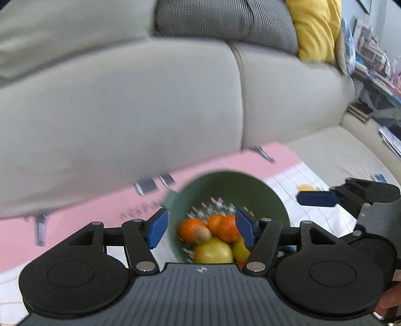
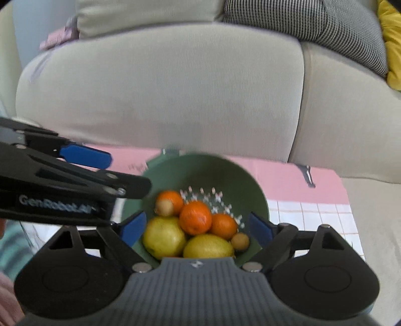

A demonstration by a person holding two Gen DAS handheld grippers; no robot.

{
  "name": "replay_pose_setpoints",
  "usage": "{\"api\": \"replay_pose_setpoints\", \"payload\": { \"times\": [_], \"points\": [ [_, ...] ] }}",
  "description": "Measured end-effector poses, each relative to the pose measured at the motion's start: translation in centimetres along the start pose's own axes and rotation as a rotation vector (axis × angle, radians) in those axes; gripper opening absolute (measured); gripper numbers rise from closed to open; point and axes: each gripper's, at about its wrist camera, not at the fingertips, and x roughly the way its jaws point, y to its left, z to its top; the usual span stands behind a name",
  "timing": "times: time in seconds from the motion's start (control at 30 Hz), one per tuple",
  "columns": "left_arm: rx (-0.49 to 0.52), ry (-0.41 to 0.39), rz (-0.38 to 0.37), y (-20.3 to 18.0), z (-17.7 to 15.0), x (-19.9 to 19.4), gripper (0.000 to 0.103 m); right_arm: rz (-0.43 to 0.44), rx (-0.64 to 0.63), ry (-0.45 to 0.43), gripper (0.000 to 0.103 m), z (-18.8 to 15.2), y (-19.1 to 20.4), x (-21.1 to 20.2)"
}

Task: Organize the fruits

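Observation:
A green colander (image 1: 233, 186) (image 2: 205, 170) holds several fruits: oranges (image 2: 195, 217) (image 1: 191, 229), yellow-green lemons or pears (image 2: 164, 237) (image 1: 213, 252) and small brown fruits (image 2: 240, 241). My left gripper (image 1: 201, 228) is open and empty, its blue pads either side of the colander's near part. My right gripper (image 2: 196, 228) is open and empty, straddling the fruit pile from above. The right gripper's blue finger (image 1: 317, 198) shows at the right of the left wrist view; the left gripper's finger (image 2: 85, 155) shows at the left of the right wrist view.
The colander stands on a pink and white checked cloth (image 2: 313, 213) (image 1: 87, 208). A beige sofa (image 1: 125, 112) (image 2: 163, 87) fills the back, with grey patterned (image 1: 225, 22) and yellow (image 1: 315, 30) cushions. A yellow fruit (image 1: 305, 187) lies on the cloth to the right. Cluttered shelves (image 1: 376, 62) at far right.

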Motion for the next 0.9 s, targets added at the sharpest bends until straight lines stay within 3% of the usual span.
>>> {"api": "replay_pose_setpoints", "payload": {
  "times": [0.3,0.5,0.9],
  "points": [
    [-0.017,-0.236,0.158,2.3,0.4,-7.8,0.083,0.015,-0.006,-0.191,0.098,2.9,3.5,-5.6],
    [-0.044,-0.345,0.221,3.4,-0.9,-12.0,0.089,0.053,-0.015,-0.239,0.099,2.6,6.0,-8.1],
    [-0.03,-0.409,0.342,4.3,-5.2,-16.9,0.094,-0.008,0.008,-0.288,0.099,-0.5,9.5,-10.5]
  ]
}}
